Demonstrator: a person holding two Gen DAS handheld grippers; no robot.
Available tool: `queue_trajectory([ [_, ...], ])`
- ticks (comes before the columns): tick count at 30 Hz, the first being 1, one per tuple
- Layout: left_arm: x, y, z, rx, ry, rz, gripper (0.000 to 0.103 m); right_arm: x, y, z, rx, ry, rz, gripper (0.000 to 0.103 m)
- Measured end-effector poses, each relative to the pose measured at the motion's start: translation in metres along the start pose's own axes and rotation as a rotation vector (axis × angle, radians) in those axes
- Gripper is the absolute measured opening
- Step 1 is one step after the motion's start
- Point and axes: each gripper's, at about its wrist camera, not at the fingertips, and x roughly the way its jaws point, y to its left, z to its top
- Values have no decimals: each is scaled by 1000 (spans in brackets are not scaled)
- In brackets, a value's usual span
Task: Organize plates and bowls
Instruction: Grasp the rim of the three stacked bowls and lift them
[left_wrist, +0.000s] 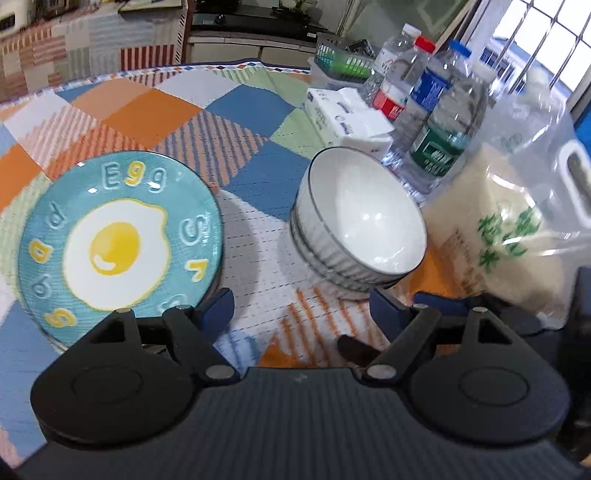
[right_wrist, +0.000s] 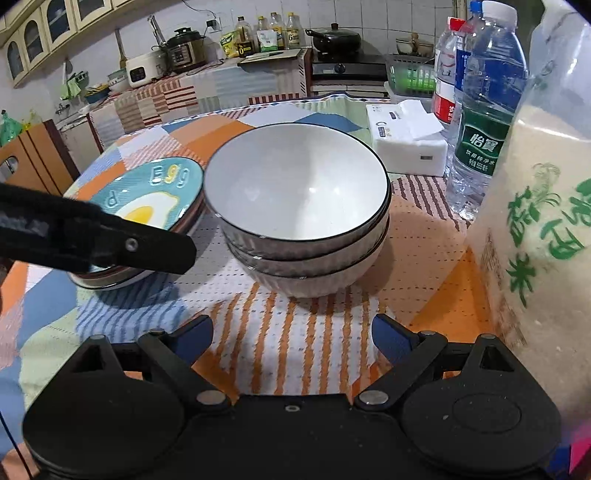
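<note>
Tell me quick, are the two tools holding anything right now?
Left tool: open, holding nothing, above the tablecloth between the egg plate and the bowl stack.
Right tool: open, holding nothing, just short of the bowl stack.

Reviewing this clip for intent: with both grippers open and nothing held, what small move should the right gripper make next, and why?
Probably ease the right gripper forward to straddle the near rim of the top bowl. Its jaws stand open and empty just short of the three-bowl stack, which sits squarely ahead. The left gripper, also open, is nearer the egg plate.
</note>
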Motion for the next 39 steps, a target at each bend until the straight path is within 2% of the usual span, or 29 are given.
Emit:
queue_trajectory([
  [5, 11, 9, 10, -124, 4, -113, 80, 16, 0, 6, 13, -8, 9, 95],
  [8, 22, 10, 18, -153, 6, -141, 80, 25, -1, 8, 22, -25, -2, 95],
  [11, 40, 8, 25, -141, 33, -134, 77, 32, -5, 9, 50, -46, -8, 95],
  [14, 48, 5, 27, -136, 23, -79, 65, 35, -10, 11, 83, -73, -6, 94],
  [19, 66, 7, 29, -146, 62, -92, 46, 40, -9, 10, 58, -92, 6, 94],
  [22, 76, 6, 30, -129, 75, -55, 39, 45, -11, 10, 56, -100, 16, 94],
  [35, 85, 15, 35, -209, 132, -82, 39, 60, -9, 6, 18, -141, -2, 96],
  [39, 84, 12, 35, -182, 142, -75, 39, 59, -9, 6, 14, -147, -6, 94],
])
